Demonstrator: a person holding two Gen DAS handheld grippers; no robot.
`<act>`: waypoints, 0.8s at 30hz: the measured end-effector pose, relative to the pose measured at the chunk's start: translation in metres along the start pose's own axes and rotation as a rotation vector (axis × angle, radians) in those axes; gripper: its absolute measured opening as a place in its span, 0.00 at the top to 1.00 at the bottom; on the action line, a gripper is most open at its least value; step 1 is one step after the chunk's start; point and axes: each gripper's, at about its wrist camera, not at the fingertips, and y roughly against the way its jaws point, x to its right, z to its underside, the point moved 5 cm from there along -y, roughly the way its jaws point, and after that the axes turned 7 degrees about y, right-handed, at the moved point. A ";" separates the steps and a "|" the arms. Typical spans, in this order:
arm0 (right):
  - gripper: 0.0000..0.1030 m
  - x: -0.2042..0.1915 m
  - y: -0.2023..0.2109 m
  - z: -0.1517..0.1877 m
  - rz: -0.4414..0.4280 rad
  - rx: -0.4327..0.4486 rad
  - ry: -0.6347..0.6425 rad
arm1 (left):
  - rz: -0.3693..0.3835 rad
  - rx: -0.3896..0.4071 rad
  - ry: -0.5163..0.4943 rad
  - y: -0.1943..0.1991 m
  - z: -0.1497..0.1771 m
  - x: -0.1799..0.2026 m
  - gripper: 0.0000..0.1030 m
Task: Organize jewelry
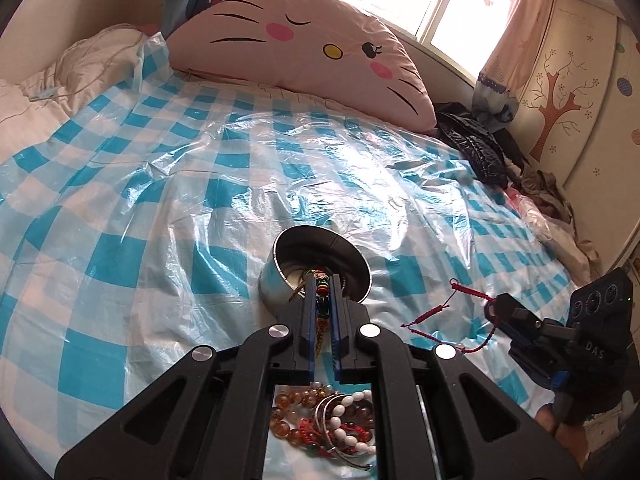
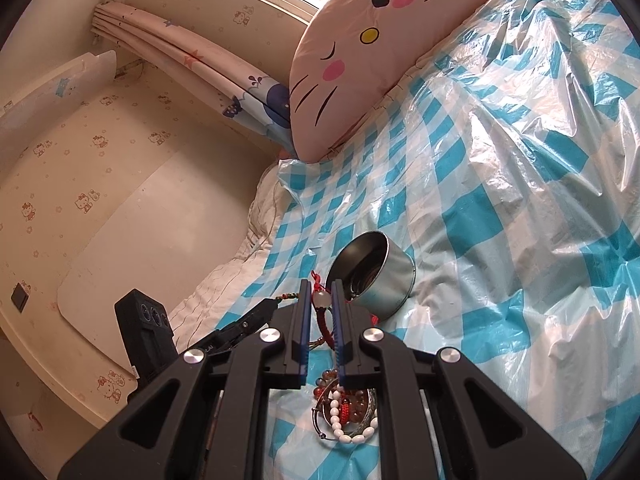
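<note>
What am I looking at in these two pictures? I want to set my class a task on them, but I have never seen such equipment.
No robot here: a person holds a black two-finger tool in each hand, each carrying a wide-angle camera that looks along its fingers. One picture comes from the left tool, the other from the right tool; each also catches the other tool at its edge. They work over a bed covered by a blue-checked plastic sheet, with a pink cat pillow behind. A metal tin lies tipped on the sheet, and a pile of bead bracelets sits nearer the person. The left tool pinches a multicoloured beaded strand at the tin's mouth; the right one pinches a red cord bracelet.
</note>
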 end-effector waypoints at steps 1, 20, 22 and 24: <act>0.89 0.000 -0.002 -0.002 -0.003 0.000 0.001 | 0.014 -0.001 0.000 -0.002 -0.003 0.004 0.94; 0.89 0.001 -0.067 -0.044 -0.055 -0.035 0.015 | -0.169 -0.089 0.124 -0.075 -0.023 -0.034 0.47; 0.89 0.000 -0.082 -0.044 -0.073 -0.059 0.001 | -0.214 -0.034 0.121 -0.059 -0.030 -0.041 0.40; 0.88 0.000 -0.096 -0.042 -0.065 -0.090 0.001 | -0.255 0.015 0.122 -0.045 -0.037 -0.048 0.35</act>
